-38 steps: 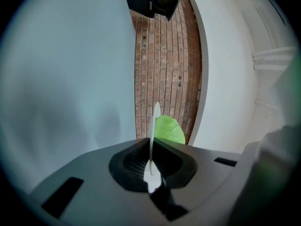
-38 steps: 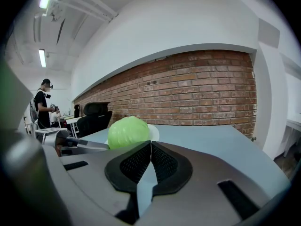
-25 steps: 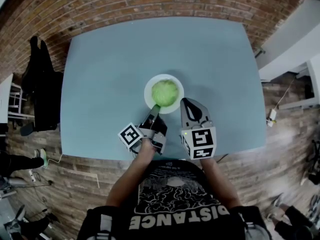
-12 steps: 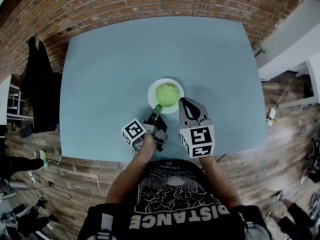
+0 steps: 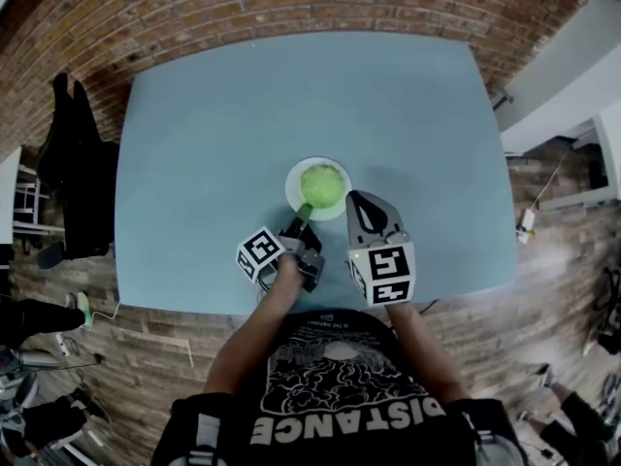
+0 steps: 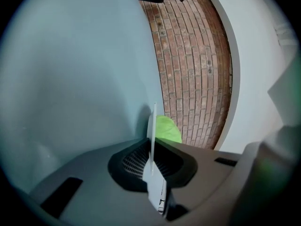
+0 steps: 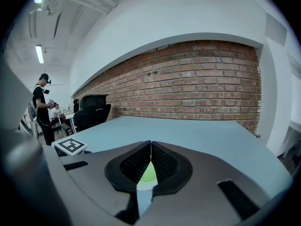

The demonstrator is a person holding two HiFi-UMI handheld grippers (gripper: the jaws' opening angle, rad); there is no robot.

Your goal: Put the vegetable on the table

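Left claw [image 5: 304,213] is clamped on the near rim of a white plate [image 5: 291,183], which shows edge-on between its jaws. The green vegetable [image 5: 323,183] sits on the plate, mid blue worktop [image 5: 213,134]. Right claw [image 5: 358,200] is just right of the plate, jaws closed tip to tip and gripping nothing.

**Table layout, seen from the near edge**

On the table [image 5: 213,144]: one plate [image 5: 291,178], near the centre and toward the person's side. On the plate: the vegetable [image 5: 323,183]. At the plate's near rim: the left gripper [image 5: 303,214], with the rim between its jaws. Just right of it, beside the plate: the right gripper [image 5: 359,200]. Off the table's left edge: a chair [image 5: 82,183].
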